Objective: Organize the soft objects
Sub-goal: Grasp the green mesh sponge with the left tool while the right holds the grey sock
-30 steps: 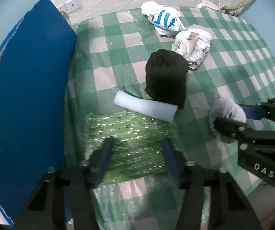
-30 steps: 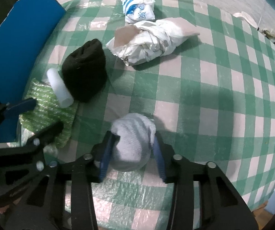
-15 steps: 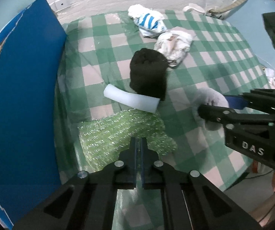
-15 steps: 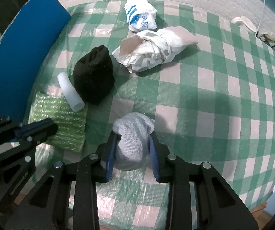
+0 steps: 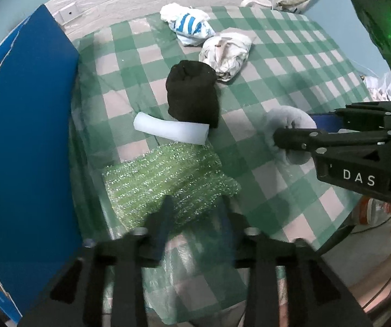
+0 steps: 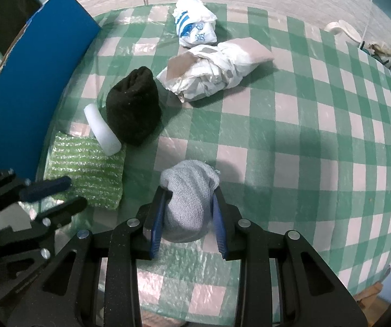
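- The right tool (image 6: 187, 218) is clamping a rolled grey knitted sock bundle (image 6: 188, 199) between its two blue-padded fingers (image 6: 157, 226); the bundle is sitting at the near middle of the green-and-white checked tabletop (image 6: 304, 136), and whether it is lifting clear of the cloth cannot be told.
- The left tool (image 5: 192, 218) is hovering with its fingers spread apart and gripping nothing; its tips are poised over the near edge of a flat green bubble-wrap sheet (image 5: 162, 182), and the motion blur is hiding any contact.
- A white foam cylinder (image 5: 171, 132) is lying across the far edge of the bubble-wrap sheet, touching a rolled black sock bundle (image 5: 192, 95) just behind it.
- A crumpled white-and-tan wrapped bundle (image 6: 211, 70) is resting beside the black bundle, and a white plastic bag with blue stripes (image 6: 194, 27) is lying farther back, near the wall.
- A tall blue board (image 5: 29, 136) is standing along the left edge of the tabletop; what lies behind it is hidden.
- Judged progress: the task is appearing to be at an early stage. Only the grey bundle is in hand; the other five soft items are lying loose on the tabletop, and no sorted pile or container is showing.
- Judged remainder: the grey bundle needs placing, and each remaining item is awaiting pickup.
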`<action>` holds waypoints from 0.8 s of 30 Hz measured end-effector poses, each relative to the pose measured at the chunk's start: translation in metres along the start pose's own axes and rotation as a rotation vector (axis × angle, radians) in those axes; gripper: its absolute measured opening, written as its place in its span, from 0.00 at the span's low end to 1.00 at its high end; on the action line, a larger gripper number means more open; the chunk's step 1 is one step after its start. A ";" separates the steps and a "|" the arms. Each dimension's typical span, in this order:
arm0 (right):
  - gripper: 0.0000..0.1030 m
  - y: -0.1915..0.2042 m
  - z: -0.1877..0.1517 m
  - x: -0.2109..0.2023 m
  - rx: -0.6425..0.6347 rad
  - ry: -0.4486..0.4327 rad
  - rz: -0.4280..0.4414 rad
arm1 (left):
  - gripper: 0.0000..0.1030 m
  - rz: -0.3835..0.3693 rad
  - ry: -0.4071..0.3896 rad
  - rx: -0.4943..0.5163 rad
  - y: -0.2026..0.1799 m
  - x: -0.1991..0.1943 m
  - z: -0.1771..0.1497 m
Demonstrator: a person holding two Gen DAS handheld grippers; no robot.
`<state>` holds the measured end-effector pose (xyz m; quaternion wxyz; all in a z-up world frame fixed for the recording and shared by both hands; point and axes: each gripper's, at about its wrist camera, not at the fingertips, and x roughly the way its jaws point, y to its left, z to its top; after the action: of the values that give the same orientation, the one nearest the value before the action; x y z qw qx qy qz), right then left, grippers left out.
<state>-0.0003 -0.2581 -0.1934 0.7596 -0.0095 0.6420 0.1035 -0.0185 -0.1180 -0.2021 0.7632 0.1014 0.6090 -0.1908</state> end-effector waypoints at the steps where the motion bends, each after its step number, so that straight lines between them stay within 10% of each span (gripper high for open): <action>1: 0.30 -0.001 0.001 0.002 0.001 0.002 0.000 | 0.50 0.001 -0.008 0.000 0.000 -0.001 0.000; 6: 0.30 -0.001 0.003 0.005 0.001 0.008 0.003 | 0.70 -0.015 -0.012 0.021 -0.002 0.001 0.002; 24: 0.30 -0.002 0.007 0.014 0.006 0.017 0.011 | 0.76 0.076 -0.017 0.077 -0.015 0.027 0.003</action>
<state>0.0091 -0.2573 -0.2056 0.7537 -0.0045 0.6486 0.1059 -0.0173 -0.1367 -0.2260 0.7706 0.1522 0.5903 -0.1859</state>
